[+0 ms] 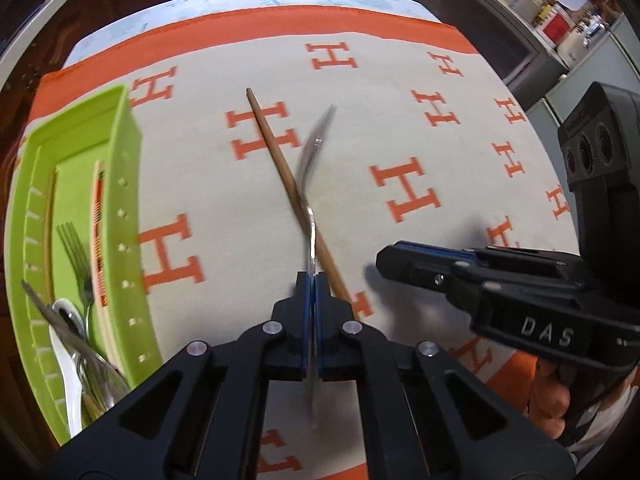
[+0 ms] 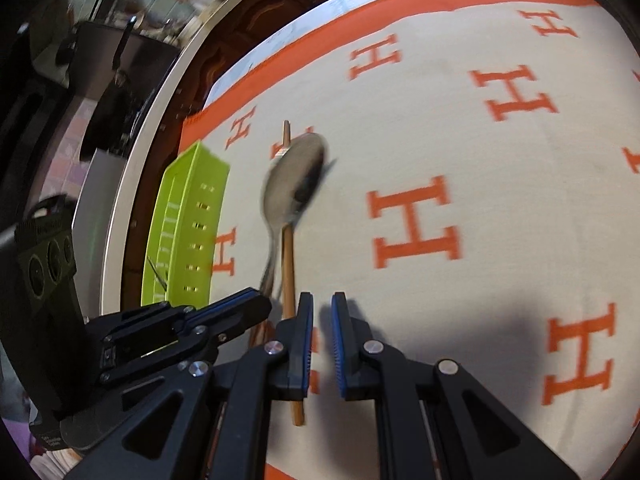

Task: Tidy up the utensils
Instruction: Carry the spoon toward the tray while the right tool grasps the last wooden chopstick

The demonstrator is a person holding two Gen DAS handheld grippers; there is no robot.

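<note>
Left gripper (image 1: 312, 280): jaws pressed together on the handle of a metal spoon (image 2: 294, 178), pinched well up the stem; bowl points forward, away from the wrist, blurred in both views. The spoon looks lifted off the cloth, though the blur makes that a judgement, not a certainty.

Right gripper (image 2: 322, 312): jaws spread a little, nothing between them. It hovers just beside the left one, low over the surface (image 1: 400, 92), which is covered by a cream cloth with orange H marks.

Brown chopstick (image 1: 276, 152) lies loose on the cloth, crossing under the spoon's line; its near end runs beneath the right gripper in the right wrist view.

Green tray (image 1: 132, 208) sits at the left edge of the cloth. Inside: a fork (image 1: 78, 252), something white that may be a plastic spoon, other metal pieces, one thin stick that could be the chopstick's mate.

Progress, as judged: well along. Most pieces appear binned already. Left to do: the held spoon goes to the tray, then the loose chopstick.

Hard to make out:
- tray's near end cut off by the left gripper body, contents overlap there
- which compartment holds what
- striped red item along the tray's inner wall, unidentified
- whether spoon and chopstick touch
</note>
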